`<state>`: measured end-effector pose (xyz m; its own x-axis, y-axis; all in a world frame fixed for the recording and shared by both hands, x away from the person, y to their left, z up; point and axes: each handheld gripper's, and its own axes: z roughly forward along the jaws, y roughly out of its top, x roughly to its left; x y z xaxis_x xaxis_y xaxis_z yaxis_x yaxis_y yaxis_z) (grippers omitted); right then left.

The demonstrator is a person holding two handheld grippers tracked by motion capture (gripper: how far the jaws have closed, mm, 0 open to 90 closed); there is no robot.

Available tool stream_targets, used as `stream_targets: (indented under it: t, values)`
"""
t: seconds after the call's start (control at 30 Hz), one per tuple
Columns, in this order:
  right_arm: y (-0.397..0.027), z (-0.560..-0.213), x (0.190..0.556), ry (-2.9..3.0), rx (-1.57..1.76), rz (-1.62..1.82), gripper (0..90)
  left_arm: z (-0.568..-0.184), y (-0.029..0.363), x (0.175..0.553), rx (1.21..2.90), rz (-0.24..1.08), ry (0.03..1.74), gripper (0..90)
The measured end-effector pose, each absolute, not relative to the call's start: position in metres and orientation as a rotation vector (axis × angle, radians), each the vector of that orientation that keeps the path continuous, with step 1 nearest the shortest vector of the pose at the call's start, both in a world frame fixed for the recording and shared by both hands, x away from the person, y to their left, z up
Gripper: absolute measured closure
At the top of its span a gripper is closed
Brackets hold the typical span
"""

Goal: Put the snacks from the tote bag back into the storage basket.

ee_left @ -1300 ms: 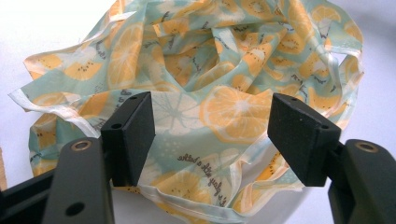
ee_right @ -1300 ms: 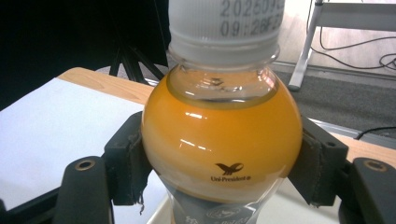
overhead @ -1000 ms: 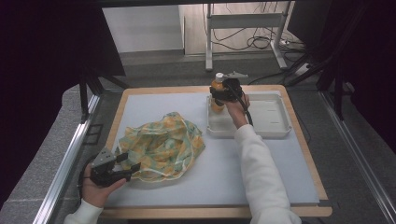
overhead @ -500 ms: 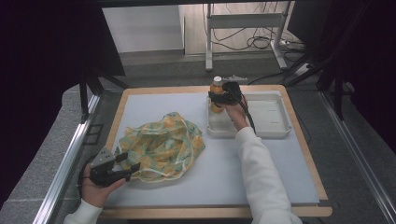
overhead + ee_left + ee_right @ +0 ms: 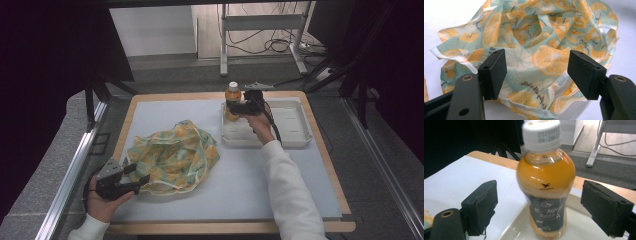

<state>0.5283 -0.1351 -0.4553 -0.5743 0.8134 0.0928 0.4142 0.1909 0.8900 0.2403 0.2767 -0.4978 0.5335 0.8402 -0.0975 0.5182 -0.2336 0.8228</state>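
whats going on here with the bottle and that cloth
A person works at a table with a gripper in each hand. The right gripper has just opened its jaws: they stand on either side of the orange drink bottle, clear of it, and the bottle stands upright in the near-left corner of the white tray. The left gripper is open too, its jaws poised over the near edge of the crumpled citrus-print cloth without pinching it.

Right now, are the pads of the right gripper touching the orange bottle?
Apart. In the right gripper view, the bottle stands between the right gripper pads, with clear gaps on both sides.
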Motion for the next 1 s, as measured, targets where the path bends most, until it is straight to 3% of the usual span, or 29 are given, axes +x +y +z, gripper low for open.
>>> stream_targets:
  t: [0.37, 1.0]
  values:
    - [-0.150, -0.450, 0.503, 2.080, 1.171, 1.361, 16.4, -0.496, 0.278, 0.237, 1.898, 0.475, 1.104, 32.3]
    - [-0.176, -0.437, 0.413, 2.195, 0.993, 1.407, 23.2, -0.497, 0.269, 0.238, 1.926, 0.477, 1.096, 32.2]
